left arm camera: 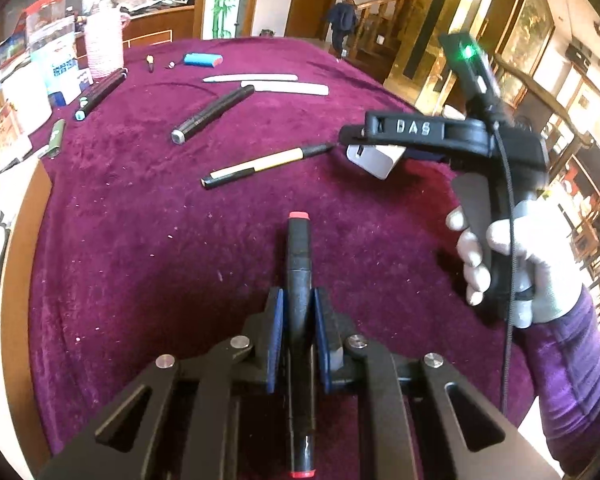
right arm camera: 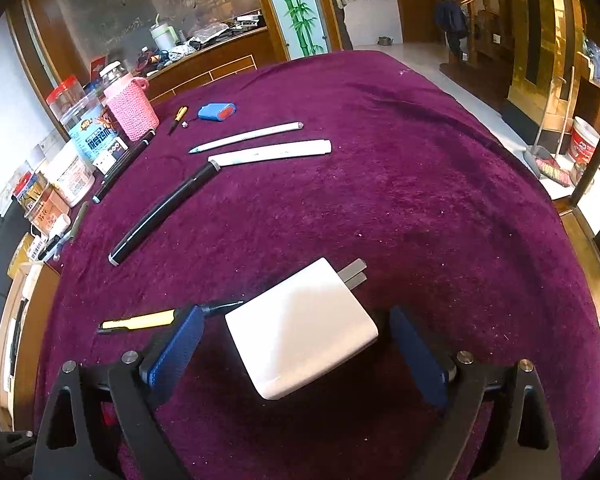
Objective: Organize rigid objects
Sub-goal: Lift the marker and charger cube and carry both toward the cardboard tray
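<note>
- Pens, markers and a white charger are lying scattered across a purple cloth covering a table; sorting them appears to be partly under way.
- White charger is sitting low in the centre of the right wrist view, directly between the right gripper and its spread blue pads, which are not touching it. Its prongs are pointing toward the upper right of the frame, so its body is lying skewed to the line between the pads.
- Right gripper is standing wide open around the charger, gripping nothing, and is the nearer tool to it.
- Left gripper, at the bottom centre of the left wrist view, is clenching a black marker with red ends; the marker's long axis is running straight up the frame, along the fingers.
- Yellow and black pen is lying just left of the right gripper's left pad, its tip pointing at the charger.
- Further up the right wrist frame, a black pen and two white pens are lying in rough slanted rows; a blue case is resting near a pink knitted jar at the upper left.
- Judging by the layout, closing on the charger squarely would call for a slight wrist turn first.
</note>
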Tool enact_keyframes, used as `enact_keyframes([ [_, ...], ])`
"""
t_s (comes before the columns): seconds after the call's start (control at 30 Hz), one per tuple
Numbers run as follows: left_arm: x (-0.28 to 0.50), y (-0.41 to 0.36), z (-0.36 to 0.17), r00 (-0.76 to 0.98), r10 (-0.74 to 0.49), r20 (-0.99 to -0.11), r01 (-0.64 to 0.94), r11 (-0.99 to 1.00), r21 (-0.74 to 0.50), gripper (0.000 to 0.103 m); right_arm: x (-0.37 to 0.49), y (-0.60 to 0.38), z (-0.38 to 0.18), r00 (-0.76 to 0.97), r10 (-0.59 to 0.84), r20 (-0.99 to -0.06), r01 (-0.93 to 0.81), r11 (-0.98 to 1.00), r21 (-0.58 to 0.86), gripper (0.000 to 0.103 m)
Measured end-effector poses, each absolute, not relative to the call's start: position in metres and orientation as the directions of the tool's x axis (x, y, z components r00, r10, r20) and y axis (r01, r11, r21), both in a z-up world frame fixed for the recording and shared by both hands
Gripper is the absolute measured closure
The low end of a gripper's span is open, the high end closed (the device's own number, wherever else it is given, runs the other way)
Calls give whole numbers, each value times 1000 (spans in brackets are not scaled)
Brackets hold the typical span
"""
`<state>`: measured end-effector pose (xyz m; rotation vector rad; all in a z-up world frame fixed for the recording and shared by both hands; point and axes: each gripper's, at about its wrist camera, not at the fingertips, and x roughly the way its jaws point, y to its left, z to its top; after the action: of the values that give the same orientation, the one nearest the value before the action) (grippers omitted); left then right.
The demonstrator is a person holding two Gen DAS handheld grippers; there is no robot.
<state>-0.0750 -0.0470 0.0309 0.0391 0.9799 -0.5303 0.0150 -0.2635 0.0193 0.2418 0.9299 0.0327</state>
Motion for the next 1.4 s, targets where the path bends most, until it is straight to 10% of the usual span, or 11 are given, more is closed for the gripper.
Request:
enact_keyframes([
  [0.5,-96,-12,55,487,-443,-753,412,876,-249,88,16,-259,19,599,139,-789,58,975,215,7],
  [0.63,-106,15,69,529,-432,-730,378,890,-253,88,16,-256,20,598,105,-795,65,982,178,28],
  [0.8,-122,63,86,593,-423,-685,316,905,-285,88,13,-251,22,589,93,-803,56,986,156,29],
  [1.4,-180,243,116,702,-384,-600,110,891,-441,88,-41,-86,102,532,503,-681,-395,859,325,28],
])
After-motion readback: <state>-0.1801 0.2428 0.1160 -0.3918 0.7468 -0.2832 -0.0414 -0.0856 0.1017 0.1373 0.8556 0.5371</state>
